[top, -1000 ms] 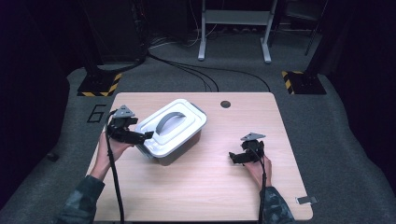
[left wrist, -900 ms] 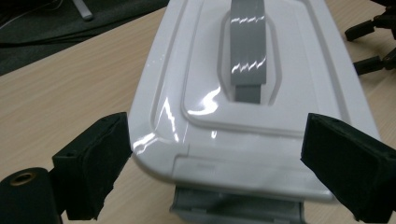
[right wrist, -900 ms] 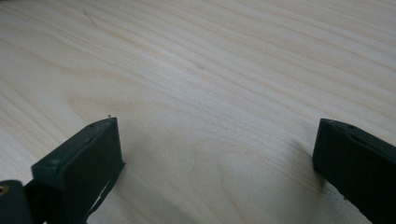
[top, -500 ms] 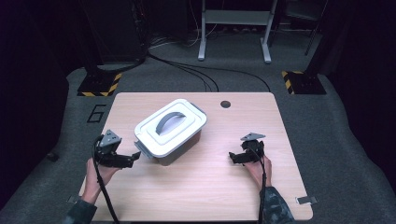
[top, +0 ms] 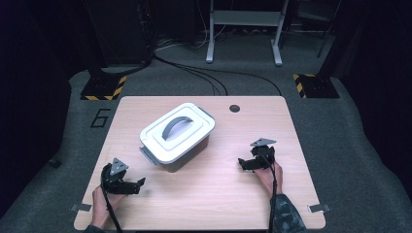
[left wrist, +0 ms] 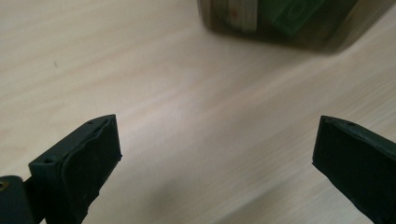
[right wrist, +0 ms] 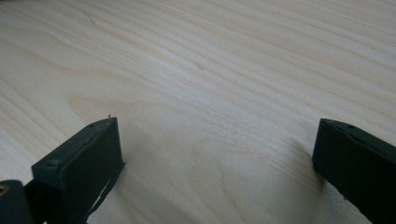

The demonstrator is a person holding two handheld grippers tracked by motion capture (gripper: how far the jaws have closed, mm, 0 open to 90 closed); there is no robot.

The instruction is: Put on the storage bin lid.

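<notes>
A dark storage box with a white lid and a grey arched handle point(top: 177, 136) stands a little left of the middle of the wooden table point(top: 218, 194). My left gripper point(top: 138, 183) lies low near the front left corner, apart from the box and pointing right. Its jaws have just been opening and nothing is between them. In the left gripper view the open left gripper point(left wrist: 217, 140) frames bare wood, with the box wall point(left wrist: 280, 21) blurred beyond it. My right gripper point(top: 241, 164) rests open at the right of the box, and the right gripper view point(right wrist: 217, 140) has bare tabletop between the jaws.
A round cable hole point(top: 235, 108) sits near the table's far edge. On the floor behind lie cables, two yellow-and-black striped bases point(top: 103, 87) point(top: 313, 85) and a metal stand point(top: 243, 29). A painted 6 point(top: 99, 118) marks the floor at the left.
My left gripper has come away from the box's left end, sinking toward the table's front left. The right gripper has stayed where it was.
</notes>
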